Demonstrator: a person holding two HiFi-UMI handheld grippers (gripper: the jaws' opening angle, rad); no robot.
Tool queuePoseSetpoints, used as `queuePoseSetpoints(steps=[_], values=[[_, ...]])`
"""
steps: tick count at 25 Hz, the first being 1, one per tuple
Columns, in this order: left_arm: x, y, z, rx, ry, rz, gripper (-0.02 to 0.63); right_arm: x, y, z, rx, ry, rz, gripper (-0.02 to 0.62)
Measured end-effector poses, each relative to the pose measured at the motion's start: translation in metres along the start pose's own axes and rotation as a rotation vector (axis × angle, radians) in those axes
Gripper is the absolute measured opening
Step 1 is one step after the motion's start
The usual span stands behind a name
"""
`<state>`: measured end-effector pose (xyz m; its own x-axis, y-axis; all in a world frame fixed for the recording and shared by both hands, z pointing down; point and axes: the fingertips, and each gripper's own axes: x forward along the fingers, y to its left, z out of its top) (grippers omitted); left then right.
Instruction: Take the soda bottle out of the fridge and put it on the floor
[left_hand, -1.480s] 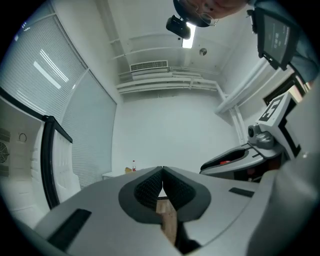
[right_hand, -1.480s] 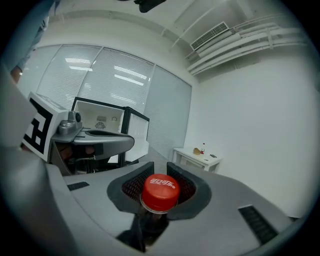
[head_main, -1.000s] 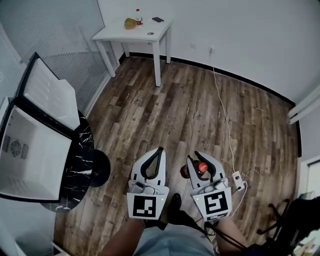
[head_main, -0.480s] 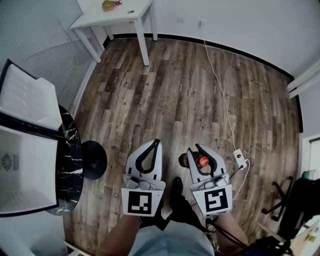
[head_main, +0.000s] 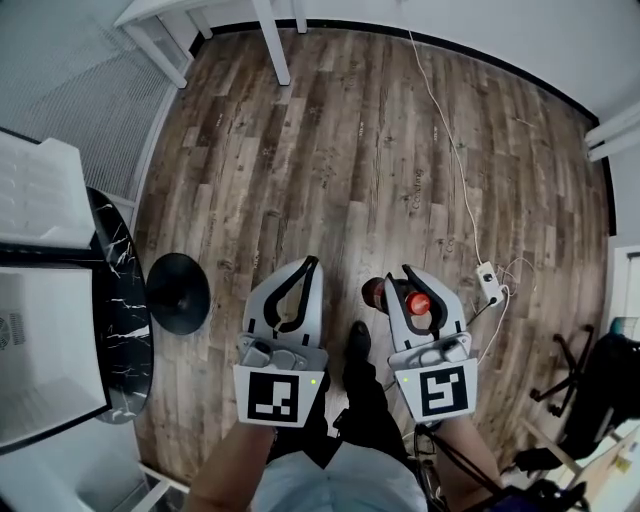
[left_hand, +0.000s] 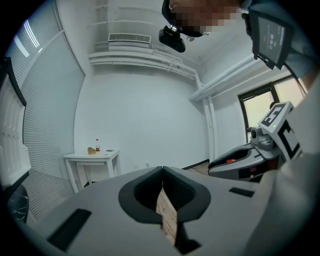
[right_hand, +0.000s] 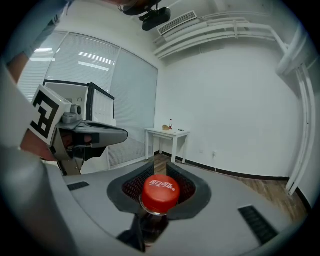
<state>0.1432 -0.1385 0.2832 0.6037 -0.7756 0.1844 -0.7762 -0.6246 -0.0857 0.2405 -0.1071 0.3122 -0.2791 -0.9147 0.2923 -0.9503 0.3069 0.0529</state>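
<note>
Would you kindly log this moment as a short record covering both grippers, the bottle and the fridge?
left gripper: shut, nothing between its jaws
right gripper: shut on the soda bottle, just under the red cap
soda bottle: upright, over the wooden floor; contact unclear
fridge: at left, open

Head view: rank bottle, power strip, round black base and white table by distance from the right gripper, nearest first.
1. Bottle: held in the right gripper.
2. Power strip: on the floor, just right.
3. Round black base: on the floor, far left.
4. White table: farthest, top left.
</note>
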Motion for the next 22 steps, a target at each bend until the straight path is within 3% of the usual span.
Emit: queuePoseSetpoints(steps=[22], values=[[0.043,0.007,-0.178,-0.074,0.123,-0.013,0.017,0.065,0.007,-0.161,0.048,0.057,-0.013,0.091]])
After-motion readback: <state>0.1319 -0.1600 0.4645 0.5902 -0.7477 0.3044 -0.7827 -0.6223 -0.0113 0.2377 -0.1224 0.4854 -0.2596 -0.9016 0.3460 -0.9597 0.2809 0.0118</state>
